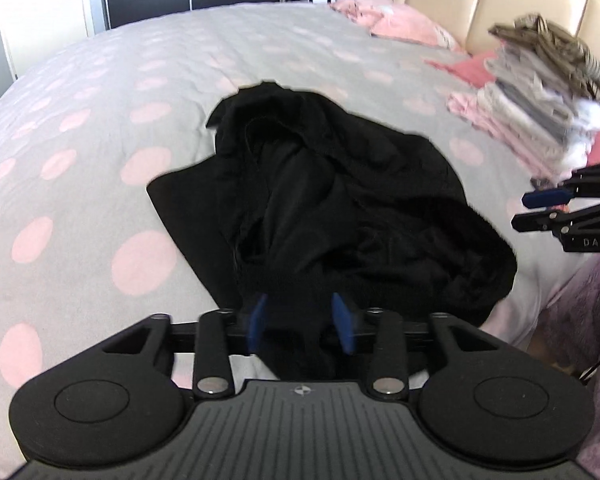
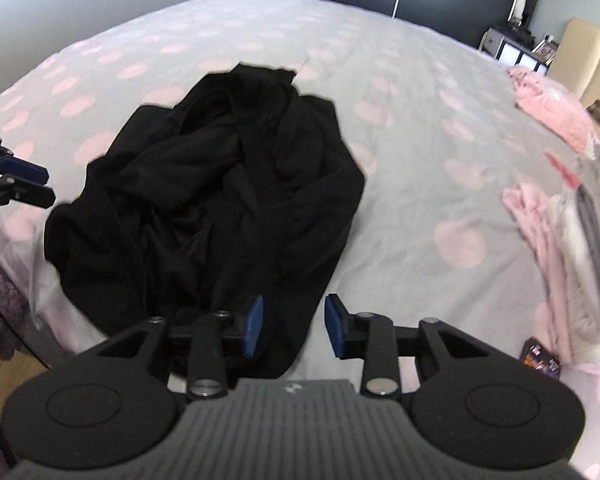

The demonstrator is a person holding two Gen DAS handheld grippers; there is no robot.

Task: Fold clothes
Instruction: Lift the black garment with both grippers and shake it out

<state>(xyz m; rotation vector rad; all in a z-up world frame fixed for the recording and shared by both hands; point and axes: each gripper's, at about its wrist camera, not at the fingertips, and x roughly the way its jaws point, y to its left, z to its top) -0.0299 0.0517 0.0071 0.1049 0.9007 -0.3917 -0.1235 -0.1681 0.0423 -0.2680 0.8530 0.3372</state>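
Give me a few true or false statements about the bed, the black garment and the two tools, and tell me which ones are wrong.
1. The black garment lies crumpled on the bed. True.
2. The bedspread is plain white. False: it is grey with pink dots.
3. The left tool has black fabric between its blue pads. True.
4. The right tool is shut tight on a pink shirt. False: its jaws stand apart, at the black garment's near edge.
5. A stack of folded clothes sits near the headboard. True.
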